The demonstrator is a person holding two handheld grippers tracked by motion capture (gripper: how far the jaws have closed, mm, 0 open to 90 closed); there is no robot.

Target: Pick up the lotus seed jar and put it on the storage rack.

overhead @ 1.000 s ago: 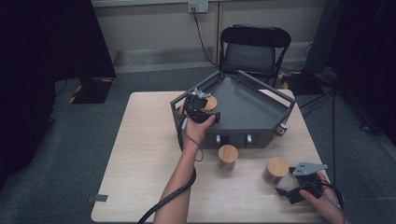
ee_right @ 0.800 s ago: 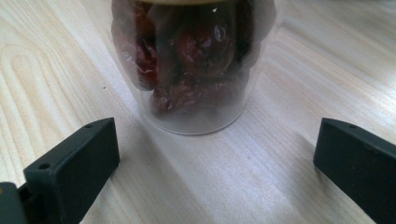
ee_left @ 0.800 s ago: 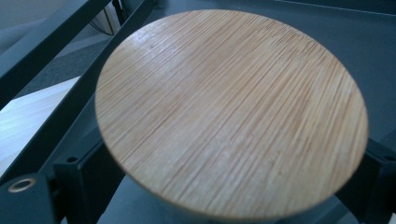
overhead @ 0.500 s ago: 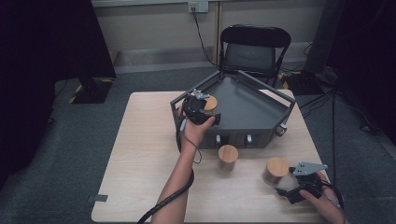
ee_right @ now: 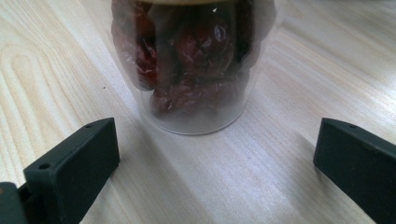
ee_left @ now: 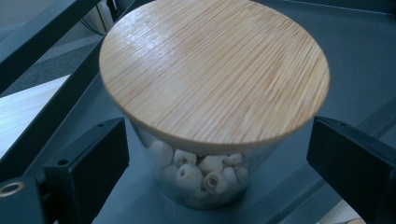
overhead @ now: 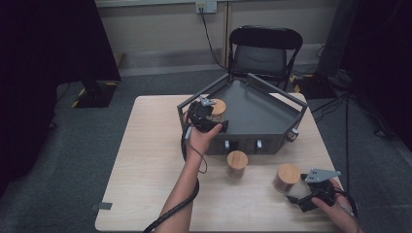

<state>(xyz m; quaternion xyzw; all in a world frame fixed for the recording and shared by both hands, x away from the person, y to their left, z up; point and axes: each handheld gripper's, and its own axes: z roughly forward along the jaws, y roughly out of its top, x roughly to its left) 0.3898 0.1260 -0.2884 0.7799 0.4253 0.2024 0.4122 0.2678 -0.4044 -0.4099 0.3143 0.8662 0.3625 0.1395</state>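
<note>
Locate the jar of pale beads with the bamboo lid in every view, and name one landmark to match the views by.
High view: jar of pale beads stands in the grey tray's left corner, at the left gripper.
Left gripper view: jar centre frame, between open jaws, untouched.
Right gripper view: not in it; a jar of red fruit stands there.
Shared landmark: the grey tray.

A black chair (overhead: 265,51) stands behind the light wood worktop (overhead: 145,160). The floor (overhead: 87,145) is grey carpet. A cord hangs from a wall plug (overhead: 206,7). Dark curtains (overhead: 48,43) hang at both sides.
</note>
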